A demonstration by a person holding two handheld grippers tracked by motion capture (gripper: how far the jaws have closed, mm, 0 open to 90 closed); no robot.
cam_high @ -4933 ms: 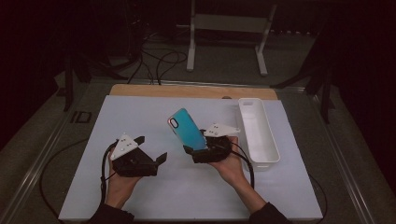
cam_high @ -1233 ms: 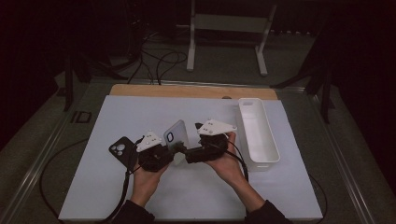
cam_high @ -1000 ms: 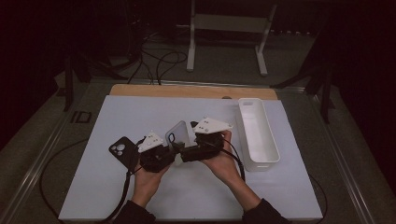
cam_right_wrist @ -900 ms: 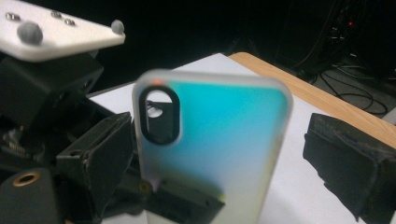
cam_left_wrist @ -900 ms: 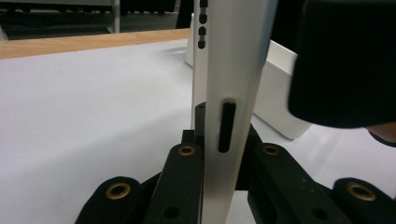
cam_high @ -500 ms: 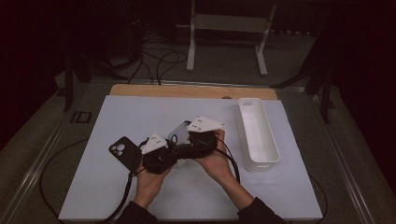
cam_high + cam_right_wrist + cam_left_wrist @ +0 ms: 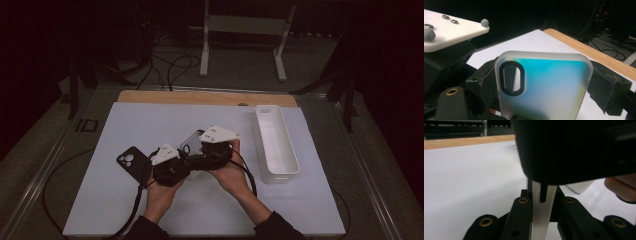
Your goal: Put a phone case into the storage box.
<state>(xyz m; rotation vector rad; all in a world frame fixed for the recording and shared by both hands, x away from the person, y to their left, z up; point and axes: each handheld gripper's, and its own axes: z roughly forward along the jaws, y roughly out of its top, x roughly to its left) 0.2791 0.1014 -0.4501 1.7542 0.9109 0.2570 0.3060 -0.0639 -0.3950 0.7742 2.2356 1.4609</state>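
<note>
Frosted, translucent plastic phone case (image 7: 544, 85); glossy white plastic tray (image 7: 276, 145); matt white table (image 7: 150, 125) with wooden edge.

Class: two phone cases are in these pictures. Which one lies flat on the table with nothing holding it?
The black case with the round camera cut-outs, left of the left gripper. The frosted blue-green case is held up off the table between both grippers.

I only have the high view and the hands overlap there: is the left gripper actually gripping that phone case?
Observer: Yes. The left gripper is clamped on the phone case's thin edge.
Operator: And the right gripper?
Observer: The right gripper spans the case's width. Its jaws have just been closing, with a pad against each side.
Operator: Which face points at its camera?
Observer: The teal back, with the camera cutout uppermost.
</note>
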